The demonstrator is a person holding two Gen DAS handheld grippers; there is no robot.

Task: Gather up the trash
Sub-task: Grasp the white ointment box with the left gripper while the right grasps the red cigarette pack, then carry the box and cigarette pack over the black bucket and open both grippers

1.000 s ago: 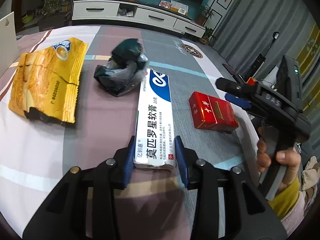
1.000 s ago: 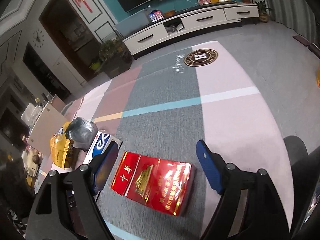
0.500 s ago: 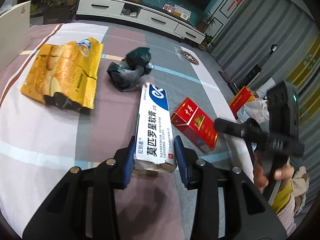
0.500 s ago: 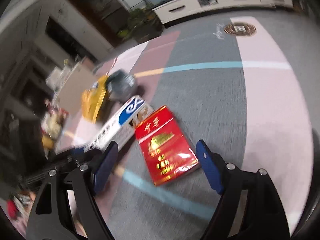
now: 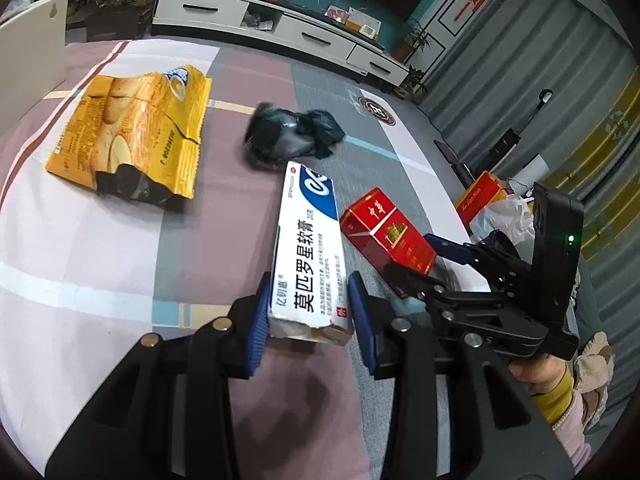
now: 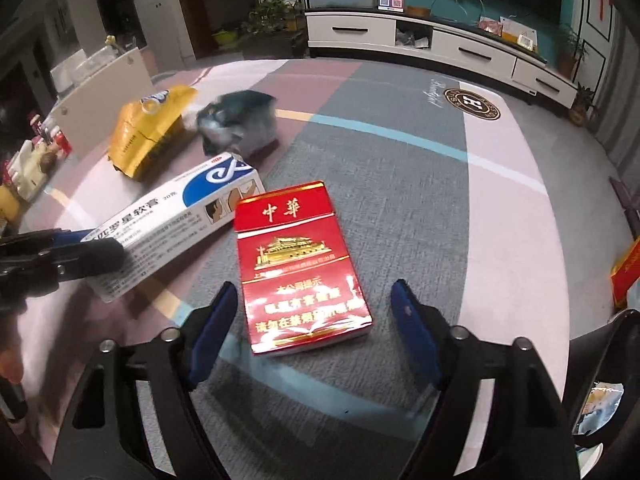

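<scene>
Your left tool clamps the near end of the white-and-blue ointment box, which runs up the frame's centre, its crushed end flap between the pads. Your right tool has just been narrowing around the glossy red cigarette pack, lying flat on the carpet at centre frame; the pads stand clear of its sides.

On the rug the ointment box lies in the middle, with the cigarette pack just beside it on the right. Beyond the box sits a crumpled bag, and the snack wrapper lies left of that, well apart from the pack.
</scene>
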